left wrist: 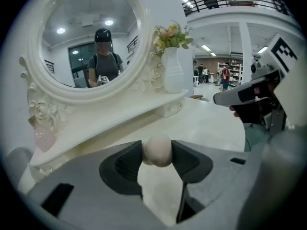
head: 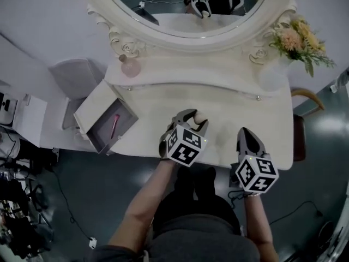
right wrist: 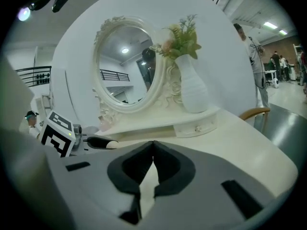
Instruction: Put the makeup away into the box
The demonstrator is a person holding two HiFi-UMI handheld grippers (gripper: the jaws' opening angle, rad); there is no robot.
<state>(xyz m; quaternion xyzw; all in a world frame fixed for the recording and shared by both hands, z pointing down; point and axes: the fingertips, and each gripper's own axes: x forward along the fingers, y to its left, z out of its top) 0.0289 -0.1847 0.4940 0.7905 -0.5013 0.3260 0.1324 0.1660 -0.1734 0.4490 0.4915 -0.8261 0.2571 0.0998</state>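
A beige egg-shaped makeup sponge [head: 200, 117] [left wrist: 157, 151] sits between the pads of my left gripper [head: 197, 118] [left wrist: 157, 153], which is shut on it above the middle of the white dressing table [head: 245, 108]. The open white box [head: 97, 101] stands at the table's left end, to the left of that gripper, with a pink stick [head: 115, 125] lying inside. My right gripper [head: 244, 131] [right wrist: 153, 145] hovers near the table's front edge on the right, shut, with nothing between its pads. The right gripper view shows the left gripper [right wrist: 103, 143] at its left.
An oval mirror [head: 188, 7] rises at the back. A pink bottle [head: 130, 66] stands on the raised shelf at left, and a white vase of flowers [head: 297, 37] [left wrist: 172, 71] at right. A chair back [head: 306, 95] is beyond the table's right end.
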